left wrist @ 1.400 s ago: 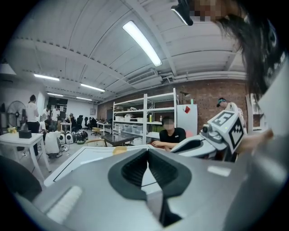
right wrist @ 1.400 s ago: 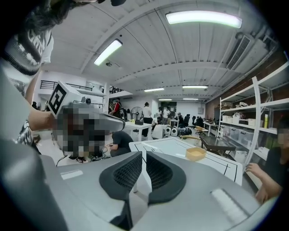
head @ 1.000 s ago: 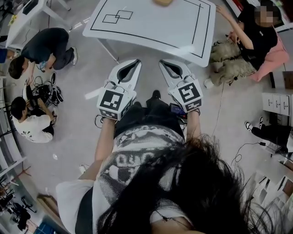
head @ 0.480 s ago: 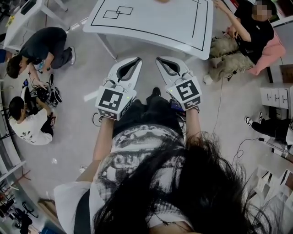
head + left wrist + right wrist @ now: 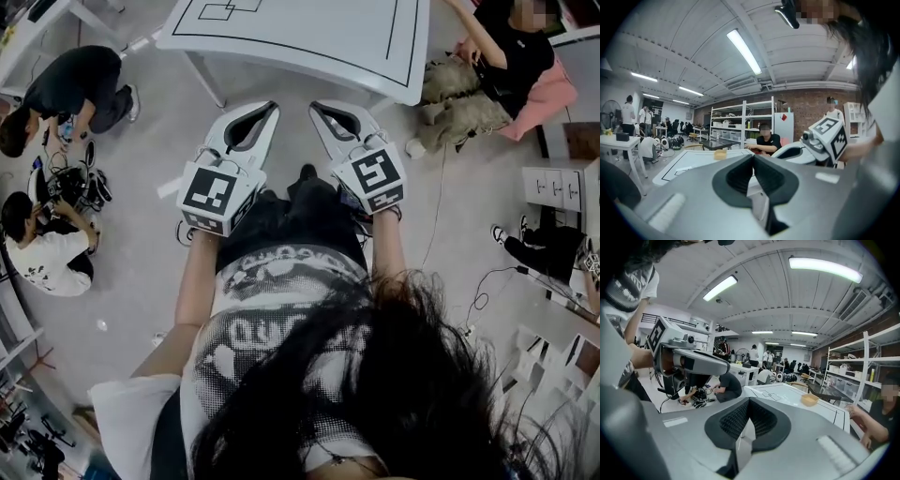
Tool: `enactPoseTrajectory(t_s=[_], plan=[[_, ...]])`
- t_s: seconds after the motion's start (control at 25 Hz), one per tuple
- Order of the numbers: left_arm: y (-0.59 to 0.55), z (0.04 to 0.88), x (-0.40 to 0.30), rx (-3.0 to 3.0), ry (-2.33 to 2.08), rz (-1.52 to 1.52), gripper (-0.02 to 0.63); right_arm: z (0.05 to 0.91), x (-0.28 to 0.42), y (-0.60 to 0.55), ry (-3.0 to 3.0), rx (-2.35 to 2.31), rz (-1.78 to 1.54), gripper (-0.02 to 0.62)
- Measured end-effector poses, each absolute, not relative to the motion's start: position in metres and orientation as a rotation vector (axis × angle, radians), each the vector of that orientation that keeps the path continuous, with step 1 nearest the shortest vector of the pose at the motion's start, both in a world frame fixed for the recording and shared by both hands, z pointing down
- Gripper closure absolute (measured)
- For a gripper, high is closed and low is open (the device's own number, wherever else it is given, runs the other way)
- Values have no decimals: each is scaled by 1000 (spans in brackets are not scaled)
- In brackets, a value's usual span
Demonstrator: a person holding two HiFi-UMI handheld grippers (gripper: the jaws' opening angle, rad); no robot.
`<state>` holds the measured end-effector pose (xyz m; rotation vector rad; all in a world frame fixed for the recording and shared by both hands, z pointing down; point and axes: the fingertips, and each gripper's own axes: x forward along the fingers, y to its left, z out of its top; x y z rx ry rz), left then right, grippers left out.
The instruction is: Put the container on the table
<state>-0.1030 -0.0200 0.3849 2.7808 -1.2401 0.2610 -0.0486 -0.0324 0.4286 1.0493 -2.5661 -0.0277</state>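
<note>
The container is a small tan bowl on the far part of the white table, seen small in the left gripper view (image 5: 720,154) and in the right gripper view (image 5: 809,400). The head view cuts it off. That view shows the table (image 5: 309,42), marked with black lines, just beyond both grippers. My left gripper (image 5: 274,106) and right gripper (image 5: 315,105) are held side by side in front of the table's near edge, short of it. Both are shut with nothing between the jaws, as the left gripper (image 5: 753,157) and right gripper (image 5: 749,400) show in their own views.
Two people sit on the floor at the left (image 5: 80,84) (image 5: 42,253) among cables and gear. Another person (image 5: 511,61) sits at the table's right end, an arm reaching onto it. A white drawer unit (image 5: 555,187) stands at the right. Shelving lines the far wall (image 5: 740,124).
In the head view the table has slid toward the top edge and the tan container has dropped out of view. Both grippers drifted slightly up and left together, still shut.
</note>
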Motion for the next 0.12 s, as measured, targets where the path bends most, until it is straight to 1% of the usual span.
enactPoseTrajectory(t_s=[0.12], plan=[[-21,382,-104,2783,-1258,224,606,434,-50,-32,-2565,1054,-29,594]])
